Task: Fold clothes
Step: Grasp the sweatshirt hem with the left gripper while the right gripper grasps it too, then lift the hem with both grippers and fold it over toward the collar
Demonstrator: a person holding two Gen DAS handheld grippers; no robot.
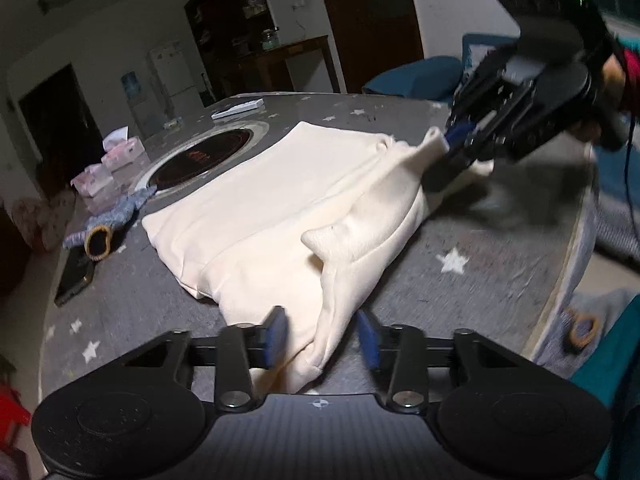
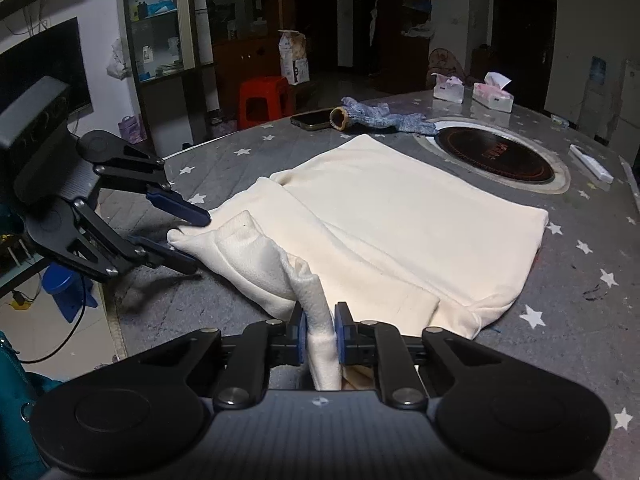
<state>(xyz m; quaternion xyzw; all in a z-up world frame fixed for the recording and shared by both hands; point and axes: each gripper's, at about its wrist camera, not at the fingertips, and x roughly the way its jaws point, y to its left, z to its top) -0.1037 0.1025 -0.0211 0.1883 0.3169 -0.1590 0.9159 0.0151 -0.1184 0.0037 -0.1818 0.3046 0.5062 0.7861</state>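
A cream garment [image 1: 280,200] lies partly folded on the grey star-patterned table [image 1: 460,240]. My left gripper [image 1: 322,338] stands open around the garment's near bunched edge, and its pads do not press the cloth. From the right wrist view, the left gripper [image 2: 188,240] straddles a cloth corner at the left side of the garment [image 2: 400,220]. My right gripper [image 2: 320,336] is shut on a raised fold of the cream cloth. In the left wrist view the right gripper [image 1: 448,148] pinches the garment's far corner.
A round black hob [image 2: 496,156] is set into the table beyond the garment. A blue-grey knitted glove [image 2: 380,118], a phone [image 2: 312,120], tissue boxes [image 2: 492,96] and a white remote [image 2: 592,164] lie around it. The table edge [image 1: 576,240] curves close on the right.
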